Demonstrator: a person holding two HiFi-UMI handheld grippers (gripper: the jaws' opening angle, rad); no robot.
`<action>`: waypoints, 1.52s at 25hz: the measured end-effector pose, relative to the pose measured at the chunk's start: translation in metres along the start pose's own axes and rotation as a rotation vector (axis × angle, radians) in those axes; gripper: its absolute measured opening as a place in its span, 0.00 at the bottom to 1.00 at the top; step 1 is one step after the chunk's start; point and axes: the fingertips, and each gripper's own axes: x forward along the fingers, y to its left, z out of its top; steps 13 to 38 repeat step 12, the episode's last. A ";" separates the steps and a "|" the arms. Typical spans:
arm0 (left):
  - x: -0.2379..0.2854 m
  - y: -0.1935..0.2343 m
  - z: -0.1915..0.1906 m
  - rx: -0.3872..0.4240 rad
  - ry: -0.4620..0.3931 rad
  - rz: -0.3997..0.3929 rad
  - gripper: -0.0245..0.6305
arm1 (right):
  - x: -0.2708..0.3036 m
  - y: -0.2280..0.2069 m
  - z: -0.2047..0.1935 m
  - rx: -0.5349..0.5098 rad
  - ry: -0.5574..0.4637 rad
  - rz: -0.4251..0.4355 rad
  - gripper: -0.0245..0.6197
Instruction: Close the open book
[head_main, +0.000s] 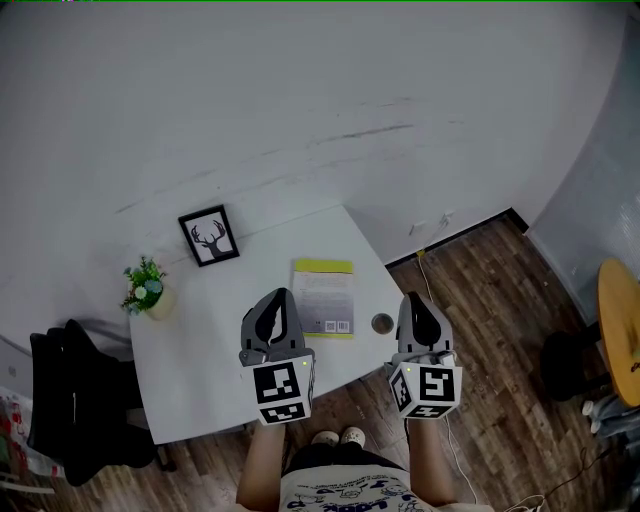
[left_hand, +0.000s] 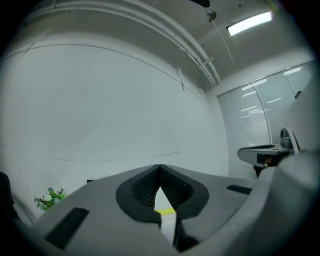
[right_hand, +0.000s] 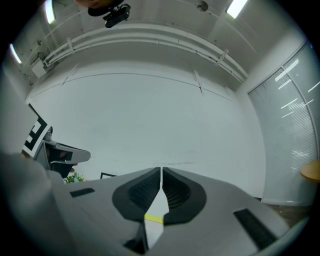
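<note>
A book (head_main: 323, 298) lies flat on the white table (head_main: 200, 375). Its cover with a barcode faces up, and a yellow-green band runs along its far end. It looks closed. My left gripper (head_main: 283, 294) hovers level just left of the book, shut and holding nothing. My right gripper (head_main: 412, 298) hangs level past the table's right corner, also shut and holding nothing. In the left gripper view the closed jaws of the left gripper (left_hand: 160, 167) frame a sliver of the book's yellow edge (left_hand: 165, 211). The right gripper (right_hand: 161, 171) view shows that same edge (right_hand: 154, 218).
A framed deer picture (head_main: 209, 235) and a small potted plant (head_main: 147, 285) stand at the table's far left. A round dark cap (head_main: 382, 323) sits near the right corner. A black chair (head_main: 75, 395) stands left of the table, and a yellow round table (head_main: 622, 330) stands far right.
</note>
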 end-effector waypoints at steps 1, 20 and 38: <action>0.000 0.000 0.000 0.000 0.000 -0.002 0.07 | 0.000 0.000 0.000 0.001 0.000 -0.002 0.09; 0.004 -0.005 0.002 0.006 -0.006 -0.014 0.07 | 0.000 -0.001 -0.003 0.006 0.003 -0.008 0.09; 0.004 -0.005 0.002 0.006 -0.006 -0.014 0.07 | 0.000 -0.001 -0.003 0.006 0.003 -0.008 0.09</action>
